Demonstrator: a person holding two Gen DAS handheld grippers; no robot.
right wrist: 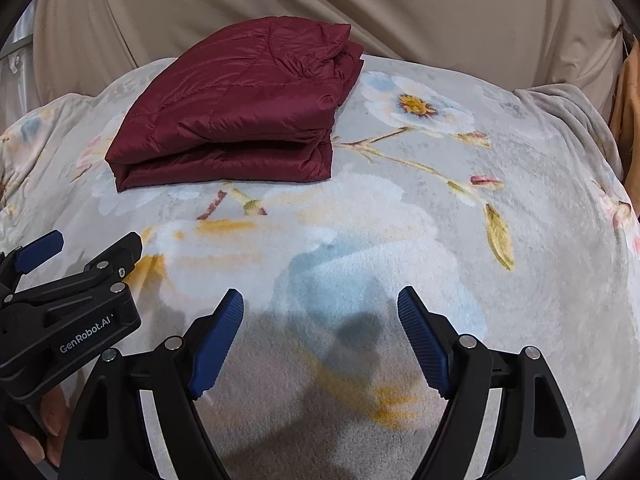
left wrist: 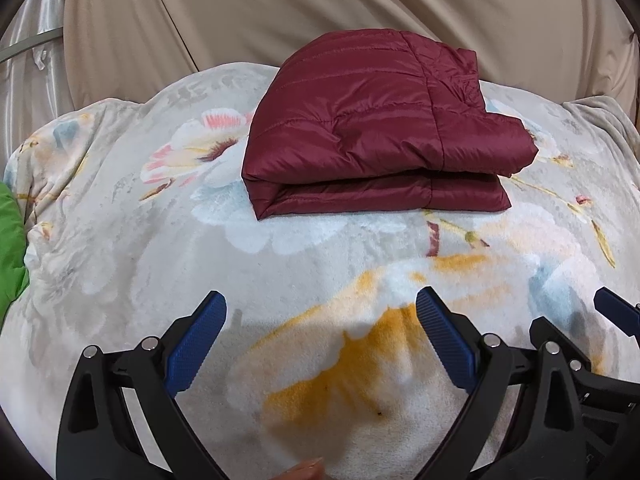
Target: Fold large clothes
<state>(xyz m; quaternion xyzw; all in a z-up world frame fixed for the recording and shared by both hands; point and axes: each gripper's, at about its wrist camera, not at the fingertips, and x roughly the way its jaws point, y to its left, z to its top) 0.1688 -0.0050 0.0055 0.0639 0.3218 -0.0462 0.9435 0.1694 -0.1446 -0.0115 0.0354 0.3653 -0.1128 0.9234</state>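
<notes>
A dark red quilted jacket lies folded into a thick rectangle on the flowered blanket, toward its far side. In the right wrist view the same jacket sits at the upper left. My left gripper hovers over the blanket short of the jacket, jaws wide apart, nothing between its blue pads. My right gripper is likewise open and empty, close beside the left one. Each gripper shows at the edge of the other's view: the right one and the left one.
Beige curtain fabric hangs behind the blanket. A green cloth lies at the far left edge. An orange-brown fabric hangs at the far right. A hand grips the left tool's handle. Bare blanket stretches right of the jacket.
</notes>
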